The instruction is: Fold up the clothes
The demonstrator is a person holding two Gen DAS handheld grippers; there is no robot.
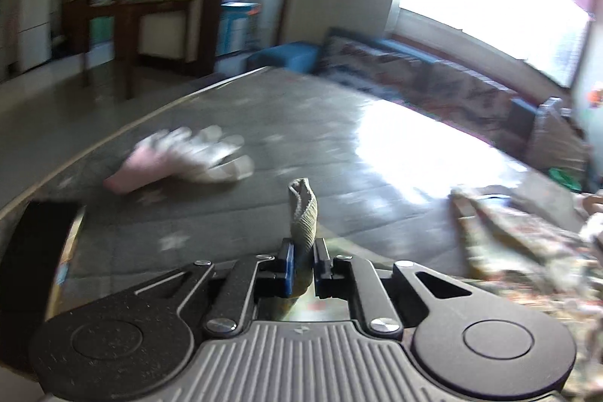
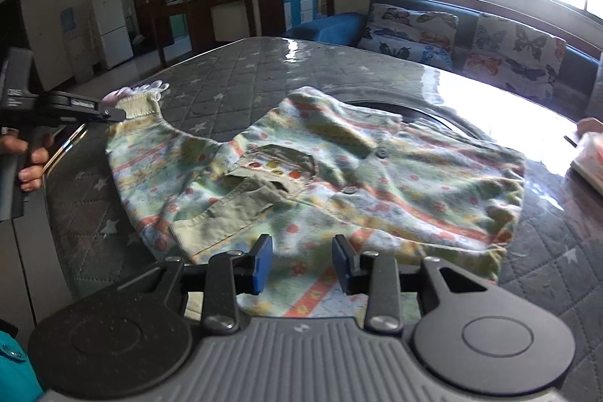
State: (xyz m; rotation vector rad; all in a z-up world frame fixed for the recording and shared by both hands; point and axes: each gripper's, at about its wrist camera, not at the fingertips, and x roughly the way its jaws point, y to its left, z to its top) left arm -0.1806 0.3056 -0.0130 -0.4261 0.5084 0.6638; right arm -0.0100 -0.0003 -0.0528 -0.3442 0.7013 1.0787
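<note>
A child's patterned shirt point(image 2: 320, 176) with olive pockets and buttons lies spread on the grey quilted table point(image 2: 245, 70). Its left sleeve stretches out to a ribbed beige cuff point(image 2: 141, 104). My left gripper point(image 2: 113, 115) is shut on that cuff and holds it just above the table. In the left wrist view the cuff point(image 1: 303, 210) sticks up between the blue pads of my left gripper point(image 1: 303, 251), and the shirt point(image 1: 527, 251) shows blurred at the right. My right gripper point(image 2: 301, 251) hovers over the shirt's near hem, open, with the cloth below its pads.
A pink and white glove point(image 1: 188, 157) lies on the table beyond the cuff. A sofa with butterfly cushions point(image 2: 471, 40) runs along the far side under a bright window. Another hand point(image 2: 589, 127) and a packet sit at the table's right edge.
</note>
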